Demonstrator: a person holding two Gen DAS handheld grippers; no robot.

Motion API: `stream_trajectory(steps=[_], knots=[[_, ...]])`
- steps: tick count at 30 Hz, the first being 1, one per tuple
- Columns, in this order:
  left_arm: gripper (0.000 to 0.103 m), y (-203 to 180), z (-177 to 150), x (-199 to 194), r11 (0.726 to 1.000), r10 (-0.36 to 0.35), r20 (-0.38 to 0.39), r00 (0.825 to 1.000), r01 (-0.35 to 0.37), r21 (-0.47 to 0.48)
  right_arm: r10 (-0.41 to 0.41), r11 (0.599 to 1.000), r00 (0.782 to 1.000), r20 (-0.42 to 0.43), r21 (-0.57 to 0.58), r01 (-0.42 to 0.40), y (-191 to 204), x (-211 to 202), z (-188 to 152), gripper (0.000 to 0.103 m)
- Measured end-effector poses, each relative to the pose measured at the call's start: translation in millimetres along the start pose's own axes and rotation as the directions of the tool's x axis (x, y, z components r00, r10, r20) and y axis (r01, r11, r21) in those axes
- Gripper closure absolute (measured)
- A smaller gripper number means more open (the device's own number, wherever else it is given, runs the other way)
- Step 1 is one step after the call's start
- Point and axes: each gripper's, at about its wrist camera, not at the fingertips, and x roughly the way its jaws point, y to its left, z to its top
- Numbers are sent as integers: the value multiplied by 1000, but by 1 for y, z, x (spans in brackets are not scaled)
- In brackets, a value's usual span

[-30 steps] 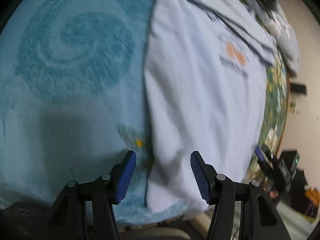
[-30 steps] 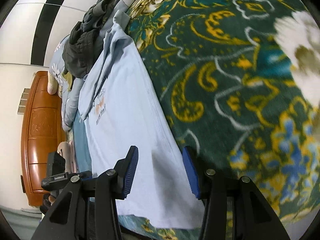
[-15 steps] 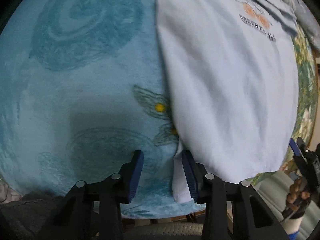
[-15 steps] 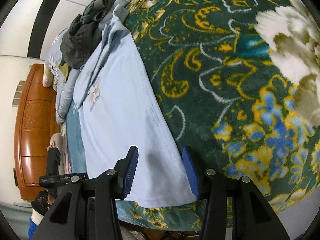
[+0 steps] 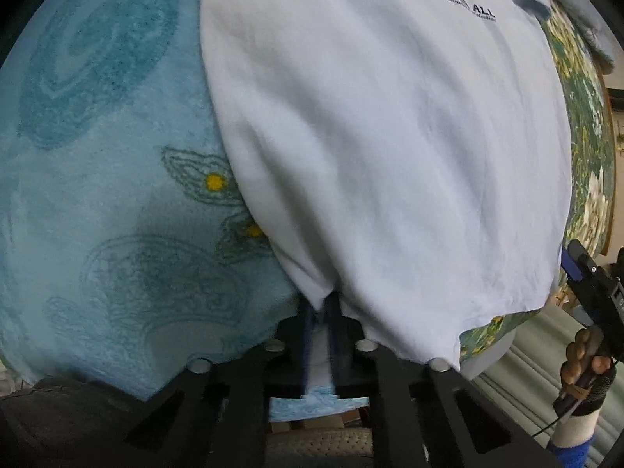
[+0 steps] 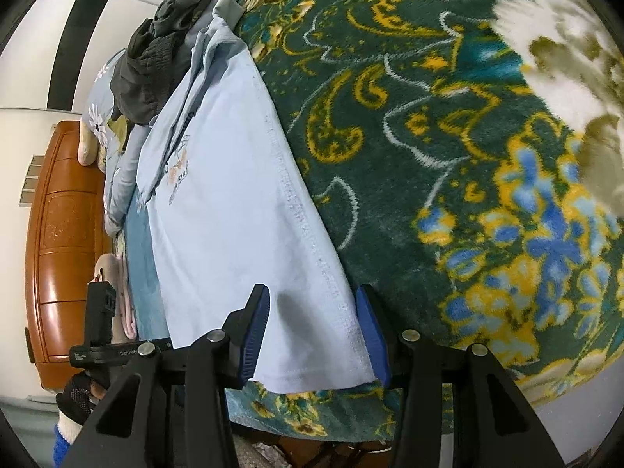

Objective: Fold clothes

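Note:
A pale blue T-shirt [image 5: 390,156] with a printed logo lies flat across a bed, half on a light blue swirl blanket [image 5: 97,195], half on a dark green floral blanket [image 6: 448,136]. My left gripper [image 5: 321,319] is shut on the shirt's near left hem corner. My right gripper [image 6: 312,331] is open, its blue pads either side of the shirt's [image 6: 234,214] near right hem corner, above the cloth. The right gripper also shows at the left wrist view's right edge [image 5: 585,277].
A pile of dark and grey clothes [image 6: 156,50] lies at the far end of the bed beyond the shirt's collar. A wooden headboard or cabinet [image 6: 62,234] stands to the left. The bed's near edge runs just below both grippers.
My left gripper has moved onto the shirt's hem corner and closed on it. My right gripper has stayed open and come slightly closer over the right hem corner.

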Motion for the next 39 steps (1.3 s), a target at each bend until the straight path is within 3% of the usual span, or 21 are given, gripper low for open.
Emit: stream_trajectory(steps=[6, 12, 16, 20, 23, 26, 28, 34, 39], knots=[[99, -2, -9, 0, 991, 111, -35, 993, -108, 75, -28, 1000, 999, -20, -5, 28, -3, -4, -6, 56], [99, -5, -17, 1, 966, 222, -62, 973, -211, 153, -67, 997, 997, -40, -28, 66, 4, 5, -10, 56], [97, 18, -20, -16, 997, 68, -31, 997, -67, 42, -88, 995, 995, -52, -44, 86, 7, 8, -9, 56], [96, 36, -27, -30, 1000, -4, 0, 1000, 4, -25, -82, 996, 995, -56, -28, 80, 5, 9, -7, 56], [88, 41, -29, -24, 999, 21, -23, 1000, -22, -38, -91, 996, 994, -55, -30, 89, 7, 10, -6, 56], [70, 44, -31, -19, 998, 47, -43, 998, -48, -34, -99, 995, 994, -50, -38, 97, 10, 11, -6, 56], [48, 44, -33, -16, 998, 61, -56, 997, -62, -22, -98, 995, 994, -47, -30, 96, 10, 12, -6, 56], [46, 43, -40, -1, 994, 106, -119, 987, -106, 7, -101, 994, 993, -60, -47, 98, 19, 17, -6, 55], [46, 64, -45, -2, 997, 12, -139, 990, -22, -72, -137, 988, 987, -89, -90, 130, 25, 25, -10, 60]])
